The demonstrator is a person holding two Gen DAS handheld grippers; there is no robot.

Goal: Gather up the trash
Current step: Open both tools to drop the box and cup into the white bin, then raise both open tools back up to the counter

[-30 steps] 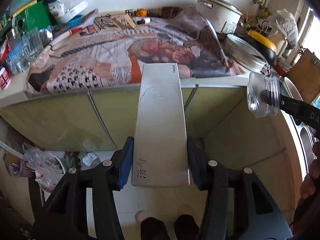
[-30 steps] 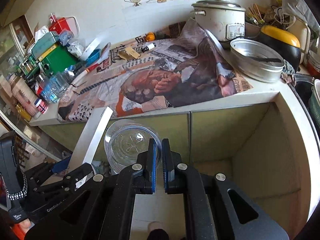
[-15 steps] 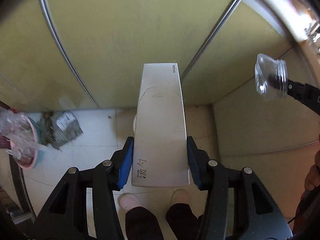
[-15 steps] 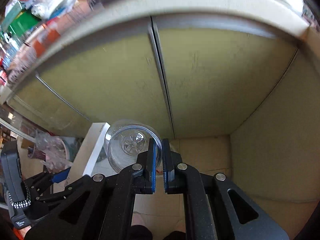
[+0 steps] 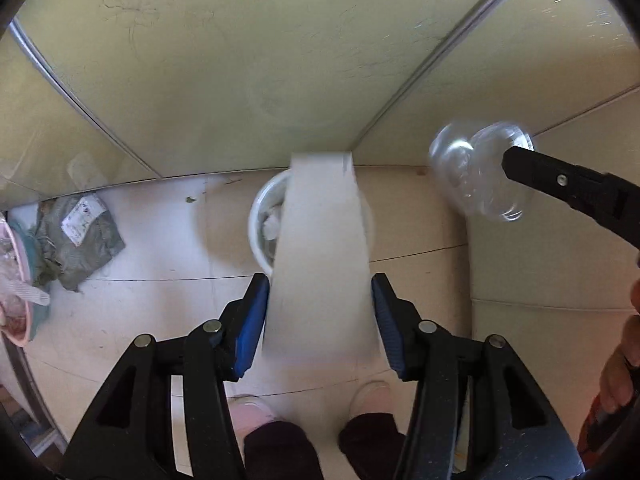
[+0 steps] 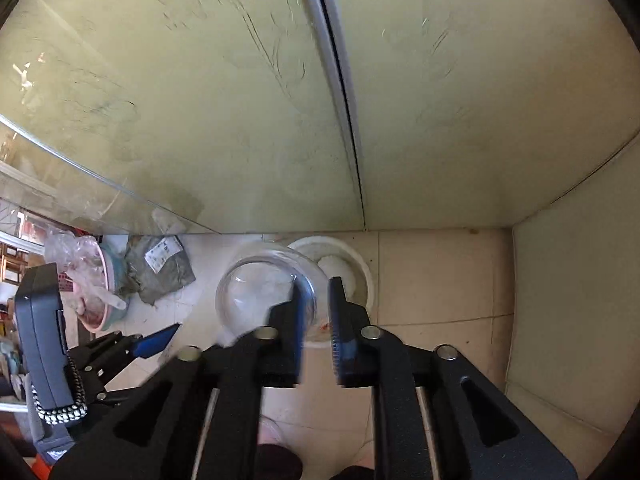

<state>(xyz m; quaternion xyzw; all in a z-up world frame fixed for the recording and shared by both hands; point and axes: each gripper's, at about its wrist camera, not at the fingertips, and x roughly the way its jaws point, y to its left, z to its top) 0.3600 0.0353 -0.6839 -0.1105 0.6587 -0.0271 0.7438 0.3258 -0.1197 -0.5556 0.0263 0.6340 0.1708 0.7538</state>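
A long pale carton point(image 5: 320, 264), blurred, hangs between the blue pads of my left gripper point(image 5: 318, 292). Those jaws are opening and a thin gap shows at the left pad. Below the carton stands a white bin point(image 5: 258, 220) holding crumpled white trash. My right gripper point(image 6: 316, 292) points down over the same bin point(image 6: 360, 264). Its jaws are opening with nothing between the pads. A clear plastic jar point(image 6: 260, 292), blurred, lies just left of the left finger. In the left wrist view the jar point(image 5: 476, 172) sits at the tip of a right finger point(image 5: 532, 168).
Pale green cabinet doors point(image 5: 240, 60) rise right behind the bin. A crumpled grey-green bag point(image 5: 76, 236) and a pink basin point(image 6: 96, 292) with plastic in it lie on the tiled floor to the left. A person's pink slippers point(image 5: 248, 416) stand at the bottom edge.
Both grippers have dropped from counter height to just above the floor, and the bin has come into view. The right jaws have parted off the jar. The carton has slid forward.
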